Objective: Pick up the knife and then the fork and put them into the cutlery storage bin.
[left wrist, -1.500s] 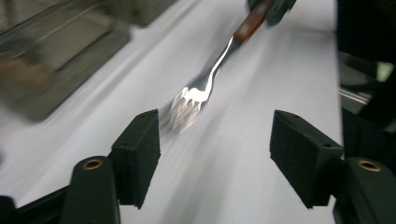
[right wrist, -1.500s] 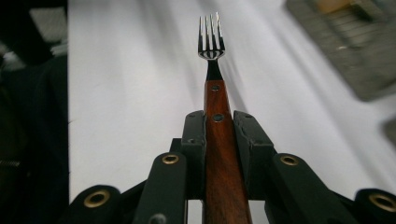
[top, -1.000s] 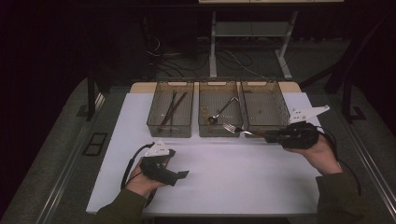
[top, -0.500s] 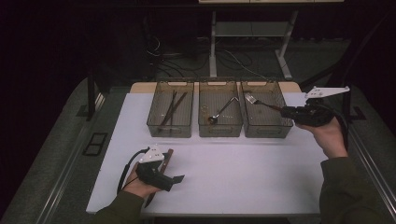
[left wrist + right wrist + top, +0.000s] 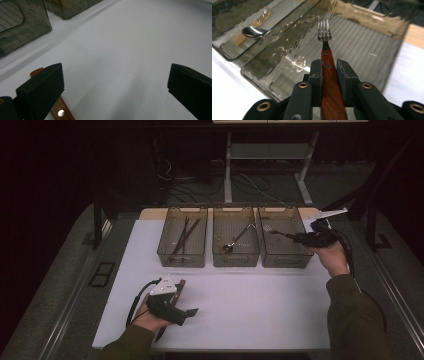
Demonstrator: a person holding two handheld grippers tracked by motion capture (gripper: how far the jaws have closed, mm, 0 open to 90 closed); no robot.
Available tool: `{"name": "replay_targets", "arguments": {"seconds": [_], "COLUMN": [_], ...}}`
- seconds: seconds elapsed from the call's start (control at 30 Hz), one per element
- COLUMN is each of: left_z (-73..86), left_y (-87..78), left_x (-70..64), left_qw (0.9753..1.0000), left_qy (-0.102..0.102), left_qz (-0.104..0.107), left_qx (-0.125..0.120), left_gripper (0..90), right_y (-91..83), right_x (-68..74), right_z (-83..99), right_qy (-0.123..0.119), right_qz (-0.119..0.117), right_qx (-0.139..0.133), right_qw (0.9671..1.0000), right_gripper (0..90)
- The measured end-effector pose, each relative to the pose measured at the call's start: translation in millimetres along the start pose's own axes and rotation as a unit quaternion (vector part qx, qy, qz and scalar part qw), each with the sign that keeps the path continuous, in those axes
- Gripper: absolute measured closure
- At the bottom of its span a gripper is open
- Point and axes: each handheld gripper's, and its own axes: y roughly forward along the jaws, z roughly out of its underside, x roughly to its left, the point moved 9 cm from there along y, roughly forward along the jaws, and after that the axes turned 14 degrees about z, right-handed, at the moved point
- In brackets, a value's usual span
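Your right tool (image 5: 329,67) is clamped on the wooden handle of a fork (image 5: 325,37), jaws pressed against both sides of it. The fork points forward, tines level, above the open top of the right-hand bin (image 5: 300,257); in the high view the fork (image 5: 276,231) sits over that bin's middle and your right tool (image 5: 295,238) is at the bin's right rim. It is held in the air, not resting on the bin floor.

The middle bin (image 5: 235,257) contains a spoon (image 5: 236,240), bowl toward you. The left bin (image 5: 182,258) holds dark, thin utensils, too dim to identify.

Your left tool (image 5: 113,82) rests low over the white desk (image 5: 260,305) near its front left, jaws spread wide with nothing between them. A wooden handle with a metal rivet (image 5: 60,110) lies on the desk just beside and partly under its left jaw; in the high view this item (image 5: 176,292) shows next to your left tool (image 5: 187,316).
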Motion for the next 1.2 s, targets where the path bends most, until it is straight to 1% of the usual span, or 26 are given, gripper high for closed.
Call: {"name": "replay_targets", "arguments": {"seconds": [0.03, 0.1, 0.17, 0.2, 0.27, 0.4, 0.43, 0.47, 0.53, 0.57, 0.6, 0.63, 0.7, 0.8, 0.83, 0.93, 1.0, 1.1, 1.13, 1.2], "left_z": [0.1, 0.8, 0.9, 1.1, 1.8, 2.5, 2.4, 2.3, 2.2, 2.2, 2.2, 2.2, 2.4, 2.7, 2.9, 3.0, 2.7, 4.3, 4.7, 6.0], "left_y": [0.7, 1.1, 1.7, 2.0, 2.7, 3.5, 3.4, 3.2, 3.2, 3.1, 3.1, 3.1, 3.0, 2.5, 2.4, 2.1, 1.3, -0.9, -1.3, -3.6], "left_x": [-0.5, -0.8, -1.5, -1.6, -1.4, -2.2, -2.3, -2.2, -2.0, -2.0, -2.0, -2.0, -1.6, -0.2, 0.1, 0.1, 0.6, 3.8, 4.8, 8.1], "left_qw": [1.0, 1.0, 1.0, 1.0, 0.9999, 0.9999, 0.9999, 0.9999, 0.9999, 0.9999, 0.9999, 0.9999, 0.9999, 0.9999, 0.9999, 0.9999, 0.9999, 0.9995, 0.9994, 0.9989], "left_qy": [-0.002, 0.001, 0.001, 0.0, -0.001, -0.001, -0.001, -0.001, -0.002, -0.002, -0.002, -0.002, -0.003, -0.004, -0.005, -0.007, -0.007, -0.008, -0.012, -0.016], "left_qz": [0.001, 0.003, 0.005, 0.007, 0.008, 0.009, 0.01, 0.009, 0.009, 0.008, 0.008, 0.008, 0.007, 0.004, 0.003, 0.001, -0.004, -0.018, -0.023, -0.035], "left_qx": [0.0, 0.004, 0.004, 0.005, 0.007, 0.012, 0.011, 0.01, 0.009, 0.009, 0.009, 0.009, 0.01, 0.011, 0.012, 0.013, 0.014, 0.024, 0.022, 0.027], "left_gripper": [0.2, 0.2, 0.2, 0.2, 0.3, 0.3, 0.3, 0.3, 0.3, 0.3, 0.3, 0.3, 0.3, 0.3, 0.3, 0.3, 0.3, 0.4, 1.5, 3.9], "right_y": [4.0, 11.6, 17.6, 19.9, 23.8, 28.0, 27.3, 25.8, 22.7, 20.9, 19.3, 17.4, 12.5, 3.8, 0.3, -12.0, -19.4, -31.1, -34.6, -40.9], "right_x": [1.7, 2.9, 4.0, 4.6, 5.5, 6.0, 4.6, 3.7, 2.5, 1.8, 0.5, -0.4, -0.7, 1.1, 2.2, 7.1, 11.6, 20.3, 23.8, 31.1], "right_z": [0.6, 2.5, 4.8, 5.8, 7.4, 8.4, 7.8, 6.1, 2.7, 2.1, 1.8, 1.5, 0.3, 0.1, 0.8, 2.2, 5.4, 13.1, 16.5, 23.6], "right_qy": [0.0, -0.001, -0.002, 0.001, 0.001, -0.003, -0.002, 0.002, 0.016, 0.015, 0.016, 0.019, 0.029, 0.027, 0.026, 0.025, 0.027, 0.014, 0.01, 0.004], "right_qz": [0.001, 0.01, 0.011, 0.013, 0.011, 0.018, 0.025, 0.026, 0.017, 0.015, 0.02, 0.02, 0.011, 0.001, 0.0, -0.016, -0.023, -0.022, -0.026, -0.033], "right_qx": [0.004, 0.015, 0.022, 0.026, 0.028, 0.033, 0.03, 0.021, 0.007, 0.004, 0.002, -0.001, -0.008, -0.019, -0.022, -0.042, -0.047, -0.057, -0.058, -0.063], "right_qw": [1.0, 0.9998, 0.9997, 0.9996, 0.9995, 0.9993, 0.9992, 0.9994, 0.9997, 0.9998, 0.9997, 0.9996, 0.9995, 0.9994, 0.9994, 0.9987, 0.9983, 0.998, 0.9979, 0.9975], "right_gripper": [75.3, 75.3, 75.3, 75.3, 75.3, 74.7, 73.6, 69.1, 60.4, 57.3, 54.1, 52.1, 46.5, 40.6, 40.0, 37.3, 34.7, 33.0, 32.2, 30.2]}}
